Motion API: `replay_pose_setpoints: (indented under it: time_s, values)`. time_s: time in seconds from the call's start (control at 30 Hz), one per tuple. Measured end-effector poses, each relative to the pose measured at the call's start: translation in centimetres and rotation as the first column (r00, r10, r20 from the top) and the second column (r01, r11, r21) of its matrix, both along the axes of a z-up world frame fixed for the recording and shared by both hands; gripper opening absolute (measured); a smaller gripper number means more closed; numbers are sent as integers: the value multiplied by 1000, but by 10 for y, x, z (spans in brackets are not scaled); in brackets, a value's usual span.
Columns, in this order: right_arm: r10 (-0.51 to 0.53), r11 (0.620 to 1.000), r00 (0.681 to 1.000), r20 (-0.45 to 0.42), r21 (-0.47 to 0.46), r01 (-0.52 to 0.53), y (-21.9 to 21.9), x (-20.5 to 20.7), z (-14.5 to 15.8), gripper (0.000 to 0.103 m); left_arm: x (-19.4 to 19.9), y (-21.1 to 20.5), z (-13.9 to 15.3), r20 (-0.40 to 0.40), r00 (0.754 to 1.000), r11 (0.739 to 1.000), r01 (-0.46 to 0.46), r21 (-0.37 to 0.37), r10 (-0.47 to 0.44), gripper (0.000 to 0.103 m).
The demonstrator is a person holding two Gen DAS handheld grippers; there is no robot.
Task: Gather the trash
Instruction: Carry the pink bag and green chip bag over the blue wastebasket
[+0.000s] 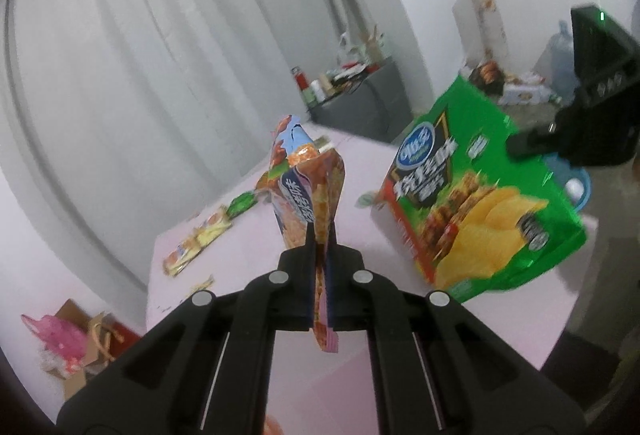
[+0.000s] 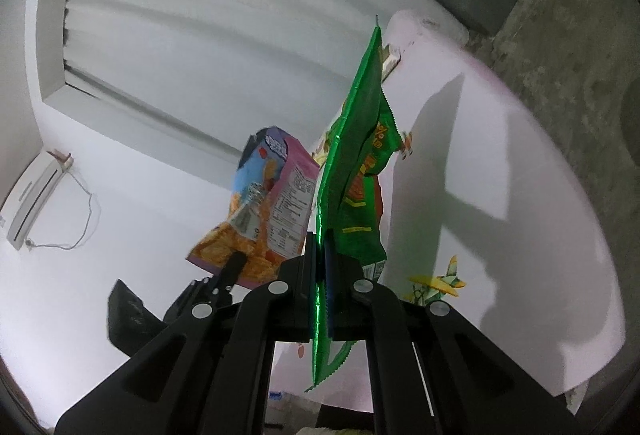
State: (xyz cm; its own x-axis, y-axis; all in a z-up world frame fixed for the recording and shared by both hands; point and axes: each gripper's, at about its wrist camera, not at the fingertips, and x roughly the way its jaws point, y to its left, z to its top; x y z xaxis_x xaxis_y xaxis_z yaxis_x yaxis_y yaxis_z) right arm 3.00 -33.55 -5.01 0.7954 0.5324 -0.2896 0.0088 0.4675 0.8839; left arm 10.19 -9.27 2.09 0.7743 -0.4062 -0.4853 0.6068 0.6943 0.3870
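Two snack bags are up in the air, one per gripper. The left gripper [image 1: 320,255] has its jaws pressed together on the edge of a pink and orange snack bag [image 1: 306,187], which stands up from the pinch above the desk [image 1: 360,163], clear of its pale pink top. The right gripper [image 2: 322,255] pinches a green chip bag [image 2: 352,163] by one edge, and that bag too is off the desk; from the left wrist view it hangs broadside on the right, with the yellow chips on its print showing.

Still lying on the desk I count a few more wrappers. One long yellow and orange wrapper [image 1: 198,239] lies along the far left edge. One small green wrapper [image 1: 242,204] lies just beyond it, and a small scrap [image 1: 200,285] lies nearer the left gripper. From the right wrist view, one yellow and green wrapper [image 2: 438,281] lies on the desk just beside the right gripper. One small box [image 2: 390,61] sits near the far edge.

Behind the desk hangs one grey curtain [image 1: 160,55]. One dark cabinet [image 1: 360,107] heaped with bottles and clutter stands past the far corner. On the floor to the left sits an open cardboard box [image 1: 80,347] with pink plastic in it.
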Motion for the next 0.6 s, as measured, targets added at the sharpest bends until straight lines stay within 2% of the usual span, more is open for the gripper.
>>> replay_pose_setpoints:
  time_s: [0.2,0.37,0.43,0.6]
  values:
    - [-98,995,994,58,25,96,-35,-34,4,4,-8,-52,17,-33,991,991,127,-43,-129,2]
    - [-236,972,968,84,19,235,-85,-75,10,4,-25,-120,31,-29,961,960,272,-71,-275,2]
    - [-307,951,947,90,9,308,-110,-97,14,4,-34,-156,34,-43,936,935,344,-84,-349,2]
    - [-454,889,889,69,-33,456,-162,-138,11,4,-47,-245,24,-139,853,863,491,-119,-504,2]
